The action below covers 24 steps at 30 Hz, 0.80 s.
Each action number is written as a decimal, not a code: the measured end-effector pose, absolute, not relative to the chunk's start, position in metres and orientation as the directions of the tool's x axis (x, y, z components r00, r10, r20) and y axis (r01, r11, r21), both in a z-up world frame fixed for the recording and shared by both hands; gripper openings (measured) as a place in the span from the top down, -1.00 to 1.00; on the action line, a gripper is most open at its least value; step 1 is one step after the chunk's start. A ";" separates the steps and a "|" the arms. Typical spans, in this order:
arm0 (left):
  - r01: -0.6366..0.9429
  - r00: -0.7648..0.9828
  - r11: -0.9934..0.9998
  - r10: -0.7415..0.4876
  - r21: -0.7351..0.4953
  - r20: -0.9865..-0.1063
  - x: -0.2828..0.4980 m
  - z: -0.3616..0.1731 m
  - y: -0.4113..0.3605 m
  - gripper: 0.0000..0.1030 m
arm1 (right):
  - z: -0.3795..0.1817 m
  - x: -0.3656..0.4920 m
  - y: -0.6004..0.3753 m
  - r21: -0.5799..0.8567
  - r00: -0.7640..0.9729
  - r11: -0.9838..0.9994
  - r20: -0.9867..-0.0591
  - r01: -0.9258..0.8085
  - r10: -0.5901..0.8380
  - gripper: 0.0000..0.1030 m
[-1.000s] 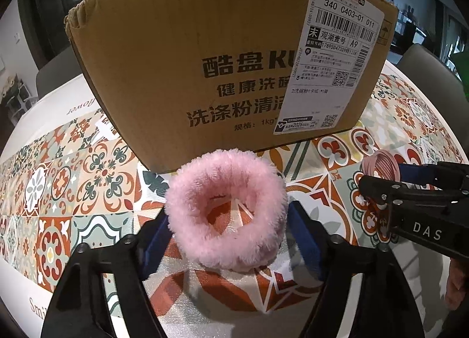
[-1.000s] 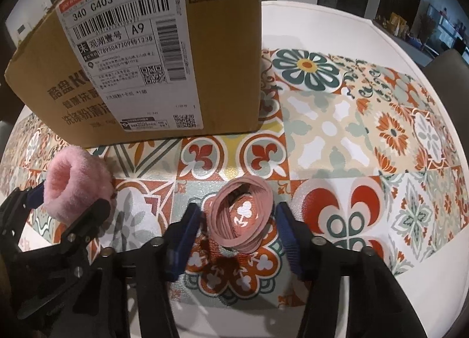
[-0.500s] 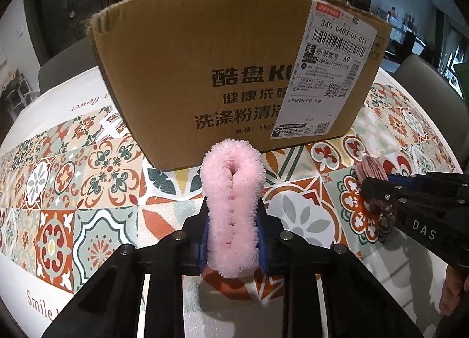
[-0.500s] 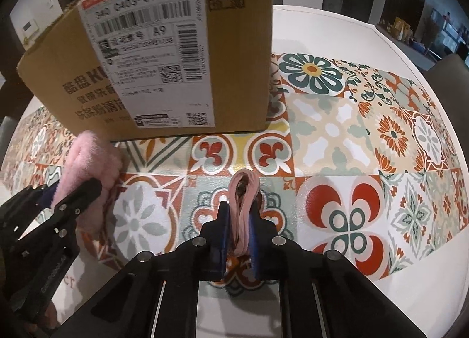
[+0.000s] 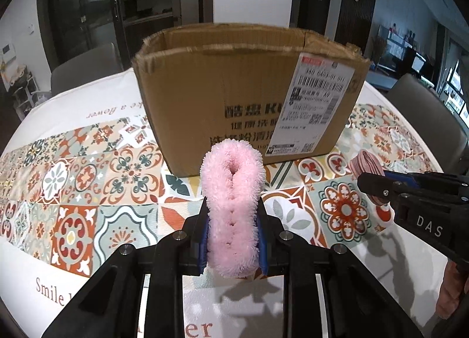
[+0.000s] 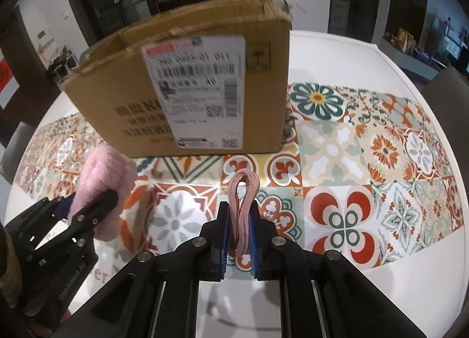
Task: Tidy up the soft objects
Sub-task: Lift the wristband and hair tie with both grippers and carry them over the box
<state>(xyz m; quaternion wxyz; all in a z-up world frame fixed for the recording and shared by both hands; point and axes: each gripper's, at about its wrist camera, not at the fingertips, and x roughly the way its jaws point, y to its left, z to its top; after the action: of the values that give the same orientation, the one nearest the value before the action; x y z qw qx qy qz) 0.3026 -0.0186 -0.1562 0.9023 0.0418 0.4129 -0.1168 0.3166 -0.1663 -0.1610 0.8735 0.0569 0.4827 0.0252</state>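
My left gripper [image 5: 233,211] is shut on a fluffy pink scrunchie [image 5: 231,188], squeezed flat and held above the table. It also shows at the left of the right wrist view [image 6: 102,173]. My right gripper [image 6: 239,214] is shut on a bundle of thin pink hair ties [image 6: 242,191], lifted off the table; the bundle shows at the right of the left wrist view [image 5: 366,163]. An open-topped cardboard box [image 5: 249,88] with a shipping label stands just ahead of both grippers, and shows in the right wrist view [image 6: 187,97].
The round table [image 6: 366,53] has a white cloth with a patterned tile print [image 6: 381,147]. Grey chairs [image 5: 425,121] stand around it. Dark cabinets and doors fill the background.
Both grippers closed on their items, flattening the scrunchie and the hair ties, then rose and drew back from the box, whose open top now shows.
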 end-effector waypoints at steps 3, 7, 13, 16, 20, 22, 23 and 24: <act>0.239 0.656 0.971 -0.177 -0.020 -0.734 0.296 -0.142 -0.016 0.49 | -0.151 0.313 -0.165 0.135 0.554 0.991 -0.825 -0.004 0.115 0.74; 0.235 0.687 0.972 -0.176 -0.014 -0.705 0.289 -0.125 -0.013 0.49 | -0.136 0.307 -0.162 0.146 0.587 0.989 -0.799 -0.021 0.130 0.74; 0.233 0.730 0.972 -0.175 0.001 -0.661 0.279 -0.100 -0.011 0.49 | -0.113 0.295 -0.158 0.159 0.630 0.987 -0.763 -0.034 0.145 0.74; 0.233 0.748 0.972 -0.174 0.008 -0.641 0.275 -0.090 -0.010 0.49 | -0.103 0.291 -0.157 0.159 0.652 0.986 -0.744 -0.043 0.148 0.74; 0.236 0.771 0.972 -0.179 0.013 -0.611 0.269 -0.076 -0.010 0.49 | -0.089 0.285 -0.156 0.162 0.673 0.985 -0.723 -0.053 0.156 0.74; 0.239 0.781 0.971 -0.185 0.010 -0.596 0.266 -0.068 -0.009 0.49 | -0.082 0.282 -0.156 0.165 0.687 0.985 -0.709 -0.058 0.159 0.74; 0.239 0.784 0.971 -0.187 0.010 -0.592 0.265 -0.066 -0.009 0.49 | -0.079 0.281 -0.156 0.166 0.694 0.984 -0.702 -0.061 0.161 0.74; 0.240 0.787 0.971 -0.190 0.008 -0.587 0.265 -0.062 -0.009 0.49 | -0.075 0.279 -0.156 0.167 0.700 0.984 -0.695 -0.063 0.163 0.74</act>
<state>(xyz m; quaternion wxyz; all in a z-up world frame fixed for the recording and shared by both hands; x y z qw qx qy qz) 0.2646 -0.0087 -0.0622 0.9444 0.0411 0.3057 -0.1137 0.2794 -0.1559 -0.0747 0.9198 0.0653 0.3821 0.0613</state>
